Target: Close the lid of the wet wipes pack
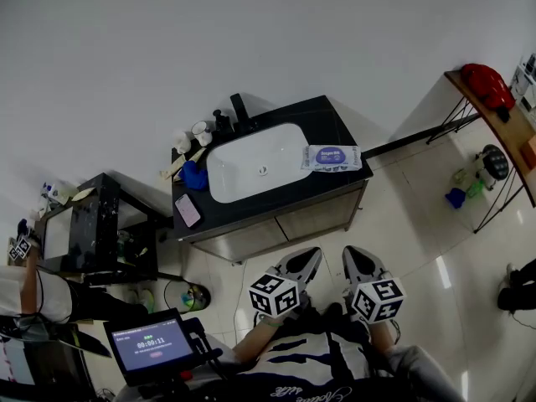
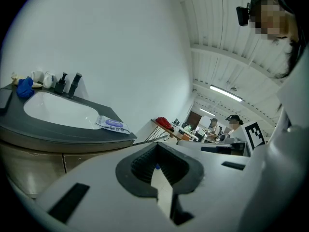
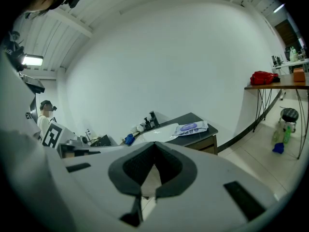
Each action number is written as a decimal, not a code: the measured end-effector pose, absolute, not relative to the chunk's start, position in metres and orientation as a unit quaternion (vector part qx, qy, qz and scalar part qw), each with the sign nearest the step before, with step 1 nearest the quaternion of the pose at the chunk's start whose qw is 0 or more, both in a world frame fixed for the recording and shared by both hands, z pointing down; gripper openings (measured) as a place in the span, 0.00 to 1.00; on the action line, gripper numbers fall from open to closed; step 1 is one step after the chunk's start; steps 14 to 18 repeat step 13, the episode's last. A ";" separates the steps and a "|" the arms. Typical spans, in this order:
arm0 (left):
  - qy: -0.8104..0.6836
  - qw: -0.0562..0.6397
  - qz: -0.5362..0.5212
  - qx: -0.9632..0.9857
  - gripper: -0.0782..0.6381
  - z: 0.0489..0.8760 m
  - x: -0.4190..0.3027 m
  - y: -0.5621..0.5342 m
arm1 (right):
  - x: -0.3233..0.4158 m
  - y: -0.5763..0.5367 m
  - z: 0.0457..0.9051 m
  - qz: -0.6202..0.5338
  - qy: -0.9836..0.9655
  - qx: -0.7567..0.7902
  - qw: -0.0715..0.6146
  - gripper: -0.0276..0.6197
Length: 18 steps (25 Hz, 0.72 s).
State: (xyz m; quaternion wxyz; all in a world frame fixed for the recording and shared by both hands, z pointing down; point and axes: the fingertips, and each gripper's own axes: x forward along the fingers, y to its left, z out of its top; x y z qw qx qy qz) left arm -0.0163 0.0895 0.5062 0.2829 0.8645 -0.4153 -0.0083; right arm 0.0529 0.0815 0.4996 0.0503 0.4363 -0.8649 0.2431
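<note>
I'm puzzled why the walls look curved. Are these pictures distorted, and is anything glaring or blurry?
Head view: wide-angle bend, so the sink counter looks tilted, and there are bright streaks of glare on the floor tiles. Left gripper view: round fisheye frame with black corners, the ceiling light is blown out, and a mosaic patch hides a face. Right gripper view: the same fisheye curve, and the wet wipes pack is small yet fairly sharp.

Handheld screen [image 1: 151,344] — a timer, 00:00:11 (smaller lines unreadable); wipes pack [image 1: 332,157] label illegible.
</note>
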 end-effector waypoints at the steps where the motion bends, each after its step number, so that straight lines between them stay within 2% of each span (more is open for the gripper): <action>1: -0.416 0.284 -0.010 0.864 0.11 0.506 -0.017 0.089 | 0.053 0.081 0.500 0.243 -0.865 0.436 0.051 0.04; 18: -0.422 0.293 -0.013 0.858 0.11 0.510 -0.022 0.091 | 0.050 0.080 0.503 0.248 -0.866 0.430 0.055 0.04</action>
